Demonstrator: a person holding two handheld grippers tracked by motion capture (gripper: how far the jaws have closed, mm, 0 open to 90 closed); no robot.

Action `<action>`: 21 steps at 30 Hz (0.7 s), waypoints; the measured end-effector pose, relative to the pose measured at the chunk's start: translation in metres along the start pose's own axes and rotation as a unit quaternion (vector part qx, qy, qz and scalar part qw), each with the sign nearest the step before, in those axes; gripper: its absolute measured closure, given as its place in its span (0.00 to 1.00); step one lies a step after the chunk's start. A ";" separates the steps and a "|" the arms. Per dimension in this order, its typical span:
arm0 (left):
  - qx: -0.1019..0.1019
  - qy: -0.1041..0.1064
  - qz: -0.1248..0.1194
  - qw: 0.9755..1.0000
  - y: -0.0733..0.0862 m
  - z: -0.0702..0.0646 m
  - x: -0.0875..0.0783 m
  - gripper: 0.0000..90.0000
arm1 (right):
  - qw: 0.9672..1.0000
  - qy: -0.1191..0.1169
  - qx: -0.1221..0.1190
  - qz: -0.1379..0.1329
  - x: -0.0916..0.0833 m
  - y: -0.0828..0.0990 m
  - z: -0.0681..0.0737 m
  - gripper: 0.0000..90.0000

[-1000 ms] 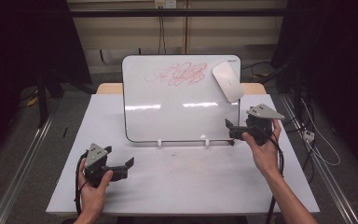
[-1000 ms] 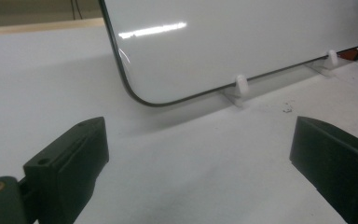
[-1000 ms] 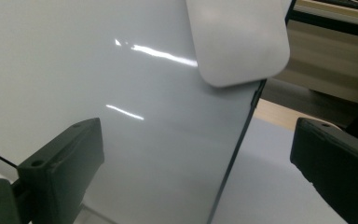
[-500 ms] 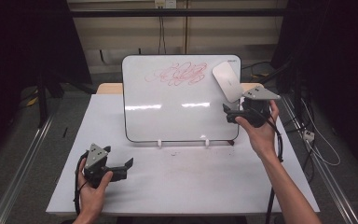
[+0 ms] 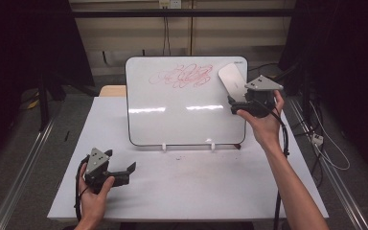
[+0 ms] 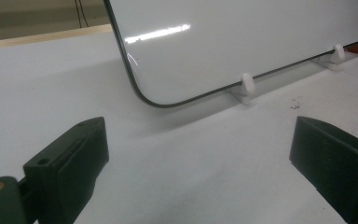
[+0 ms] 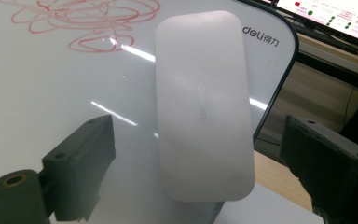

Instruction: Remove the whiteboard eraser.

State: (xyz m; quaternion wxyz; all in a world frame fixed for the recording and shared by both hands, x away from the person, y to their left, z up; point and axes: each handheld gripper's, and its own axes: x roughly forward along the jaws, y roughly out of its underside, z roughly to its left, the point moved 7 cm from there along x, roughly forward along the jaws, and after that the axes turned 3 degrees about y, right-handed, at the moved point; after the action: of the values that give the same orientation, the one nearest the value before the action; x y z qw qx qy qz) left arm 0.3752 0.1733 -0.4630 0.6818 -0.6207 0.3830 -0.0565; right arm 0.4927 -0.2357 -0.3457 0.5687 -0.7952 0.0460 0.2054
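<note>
My right gripper [image 5: 233, 106] raised at whiteboard's [image 5: 182, 115] upper right corner, about 2 o'clock on surface [image 5: 196, 191]. Jaws have just been closing, now part open; eraser [image 7: 203, 107] stands between them, gap visible both sides, pads not pressing. Eraser lies flat against whiteboard face, red scribble [image 5: 182, 76] at its 9 o'clock. My left gripper [image 5: 124, 173] low over surface at 8 o'clock, jaws wide, nothing between.

Glossy whiteboard [image 5: 187, 108], matt plastic eraser [image 7: 203, 102], matt white table [image 5: 187, 187].
</note>
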 end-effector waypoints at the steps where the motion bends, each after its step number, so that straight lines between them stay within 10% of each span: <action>1: -0.001 0.001 0.001 1.000 0.000 0.000 0.000 0.05 | 1.000 0.004 -0.001 0.003 0.002 -0.001 -0.001 0.14; 21: -0.002 0.004 0.008 1.000 0.003 0.000 0.001 0.05 | 0.997 0.036 -0.046 0.041 0.045 -0.006 0.001 0.30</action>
State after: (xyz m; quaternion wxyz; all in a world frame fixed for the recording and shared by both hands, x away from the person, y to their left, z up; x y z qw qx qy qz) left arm 0.3742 0.1732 -0.4657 0.6798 -0.6185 0.3906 -0.0530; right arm 0.5355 -0.2251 -0.3575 0.5204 -0.8249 0.0895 0.2019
